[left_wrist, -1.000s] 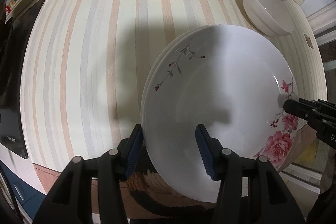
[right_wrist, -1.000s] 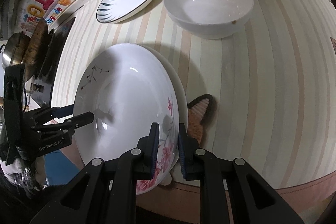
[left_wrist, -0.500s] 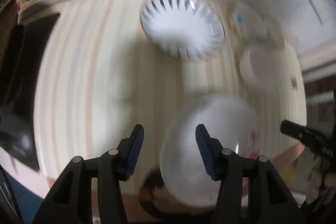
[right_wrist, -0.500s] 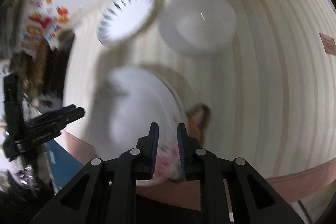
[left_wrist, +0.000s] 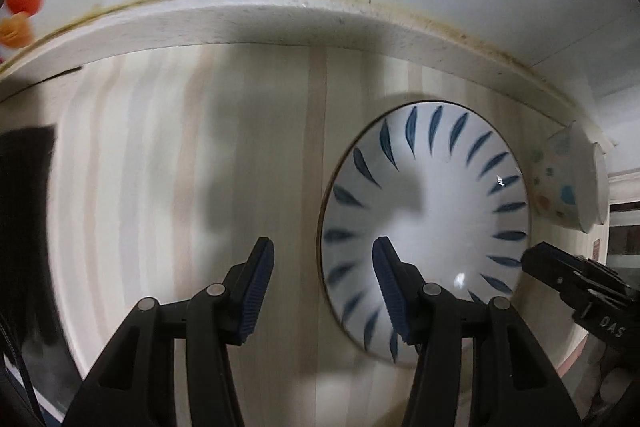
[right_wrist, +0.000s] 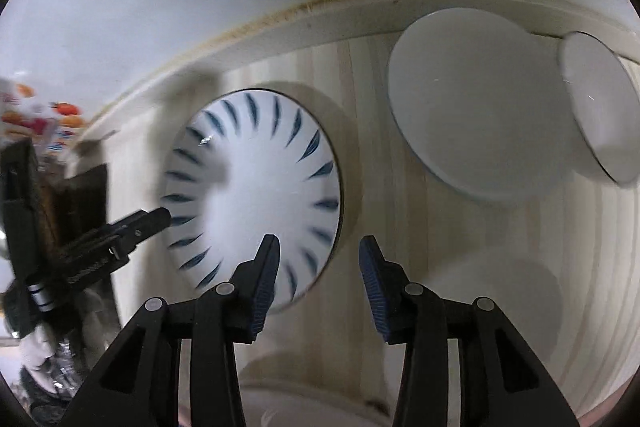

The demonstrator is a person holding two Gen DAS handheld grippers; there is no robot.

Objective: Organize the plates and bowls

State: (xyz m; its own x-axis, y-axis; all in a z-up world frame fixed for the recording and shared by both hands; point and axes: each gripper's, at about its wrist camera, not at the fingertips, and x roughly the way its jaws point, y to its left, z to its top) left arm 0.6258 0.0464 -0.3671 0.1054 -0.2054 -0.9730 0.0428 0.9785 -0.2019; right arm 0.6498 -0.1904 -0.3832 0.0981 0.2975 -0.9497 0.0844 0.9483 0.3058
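Observation:
A white plate with blue leaf marks (left_wrist: 428,223) lies on the striped counter; it also shows in the right wrist view (right_wrist: 256,199). My left gripper (left_wrist: 322,291) is open and empty, its right finger over the plate's left rim. My right gripper (right_wrist: 318,279) is open and empty, straddling the plate's right rim. The right gripper's tip (left_wrist: 552,267) reaches the plate's right side. The left gripper's tip (right_wrist: 148,223) sits at the plate's left edge. A white bowl (right_wrist: 476,107) and a second white bowl (right_wrist: 600,107) stand at the back right. A dotted bowl (left_wrist: 564,187) stands right of the plate.
The wall and a raised white ledge (left_wrist: 280,23) run along the back of the counter. A dark object (left_wrist: 24,227) sits at the left edge. A white rim (right_wrist: 312,403) shows at the bottom of the right wrist view.
Both grippers left the floral plates and moved forward to the blue-leaf plate. The right gripper, shut on the floral plate's rim a second ago, is now open.

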